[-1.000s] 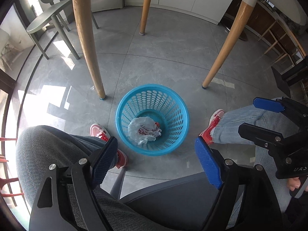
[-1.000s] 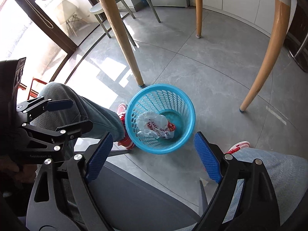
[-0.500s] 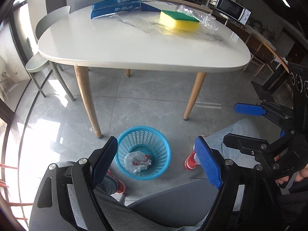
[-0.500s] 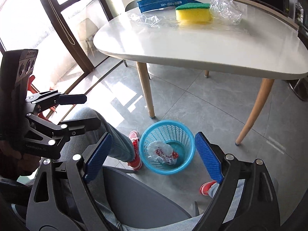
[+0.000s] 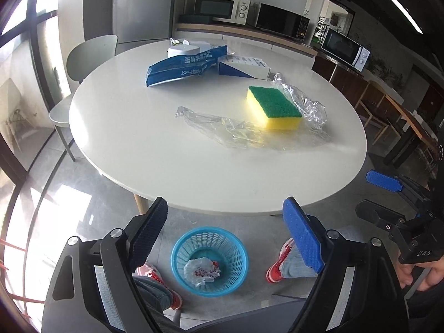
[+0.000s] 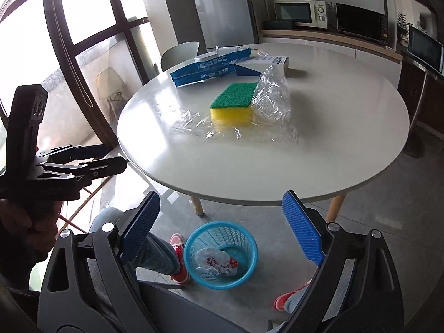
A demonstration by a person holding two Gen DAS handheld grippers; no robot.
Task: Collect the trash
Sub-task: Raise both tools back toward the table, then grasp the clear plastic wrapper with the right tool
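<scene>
A blue mesh basket [image 5: 177, 252] [image 6: 249, 241] stands on the floor under the near edge of the white round table [image 5: 133, 138] [image 6: 347, 138]. A crumpled white and red wrapper [image 5: 201, 271] [image 6: 213, 260] lies inside it. On the table lie clear plastic film [image 5: 222, 127] [image 6: 273, 94], a yellow and green sponge [image 5: 273, 106] [image 6: 233, 102], a blue packet [image 5: 183, 65] [image 6: 208, 68] and a white and blue box [image 5: 244, 66] [image 6: 263, 63]. My left gripper [image 5: 226, 236] and right gripper [image 6: 222, 227] are open and empty, held above the basket, short of the table edge.
My legs with red shoes [image 5: 277, 260] [image 6: 177, 252] flank the basket. A grey chair [image 5: 91, 55] stands at the table's far left. Wooden table legs [image 6: 334, 208] stand behind the basket. Microwaves [image 5: 222, 8] sit on a back counter.
Both grippers have risen and tilted up from looking down at the basket to looking over the table top. The jaws stay open and empty.
</scene>
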